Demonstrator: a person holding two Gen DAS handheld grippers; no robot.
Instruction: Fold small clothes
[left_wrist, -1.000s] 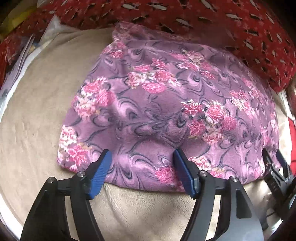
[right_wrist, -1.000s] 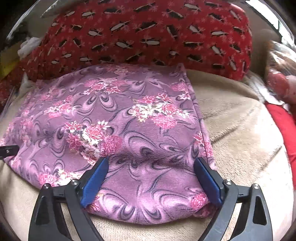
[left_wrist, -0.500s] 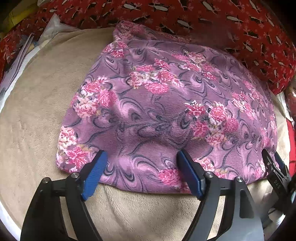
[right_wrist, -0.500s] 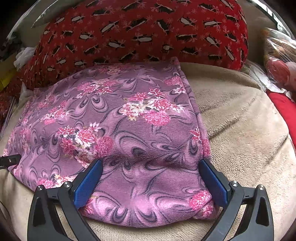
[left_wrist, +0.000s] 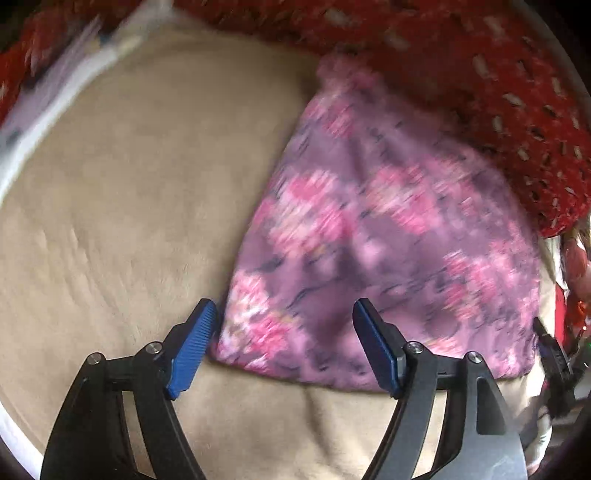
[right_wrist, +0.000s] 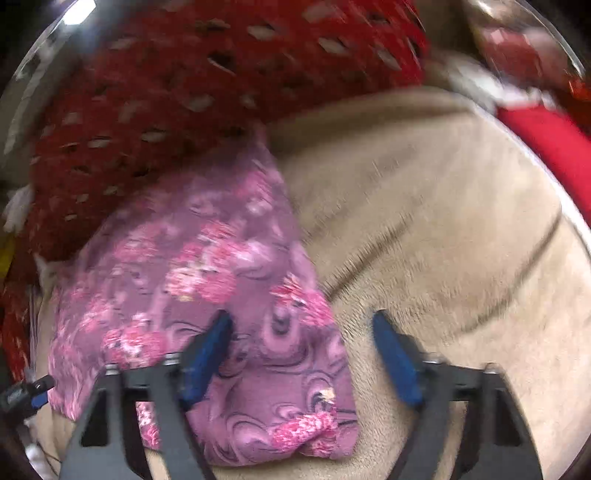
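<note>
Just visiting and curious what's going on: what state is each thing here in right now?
Purple floral garment: folded, lying flat on the blanket.
Left tongs: open, holding nothing, at the garment's near left corner.
Right tongs: open, holding nothing, at its near right corner.
Beige blanket: spread out, slightly creased.

The purple floral garment (left_wrist: 388, 236) lies flat on the beige blanket (left_wrist: 129, 221), folded to a compact rectangle-like shape, its pink flower clusters blurred. Its near left corner sits between the wide-apart fingers of the left gripper (left_wrist: 282, 349), just beside the left blue pad. Its near right corner, slightly bunched, lies between the spread fingers of the right gripper (right_wrist: 303, 360). Its far edge touches the red patterned pillow (right_wrist: 184, 92).
</note>
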